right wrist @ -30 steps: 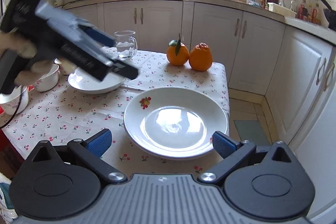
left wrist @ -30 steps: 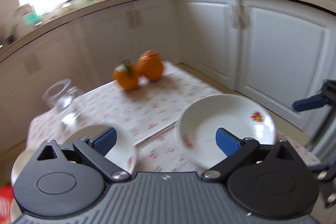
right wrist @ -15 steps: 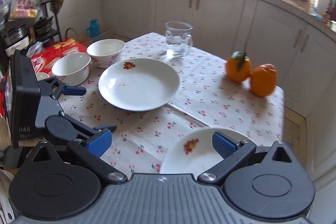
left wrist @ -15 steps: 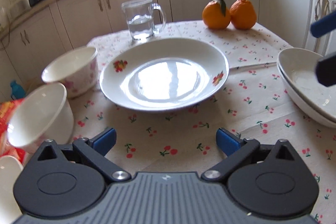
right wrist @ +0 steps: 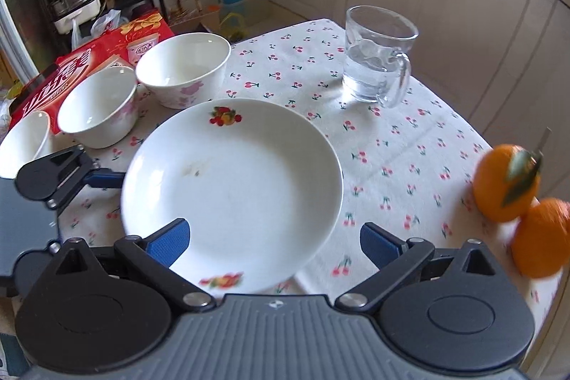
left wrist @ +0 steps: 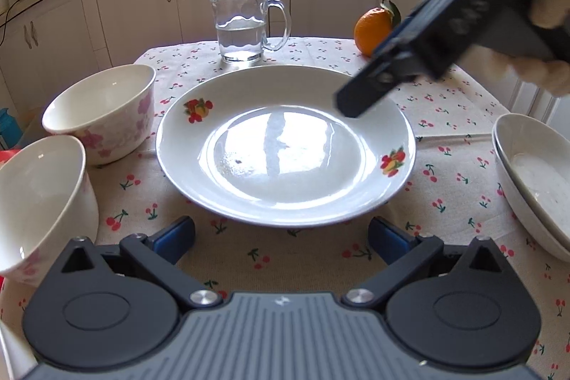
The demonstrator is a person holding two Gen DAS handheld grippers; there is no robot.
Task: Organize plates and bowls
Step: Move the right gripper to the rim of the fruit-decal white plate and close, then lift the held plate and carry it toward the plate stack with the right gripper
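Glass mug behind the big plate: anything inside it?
The glass mug holds clear water, roughly half full; nothing else shows through the glass. It stands on the cherry tablecloth, behind the plate.

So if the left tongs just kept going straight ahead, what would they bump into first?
Probably the near rim of the plate, which lies right ahead of the open left tongs. Their height above the table is hard to judge.

Large white Chinese characters, only "美" legible, run across a red carton at the table's far-left edge; hanging bag print unreadable.
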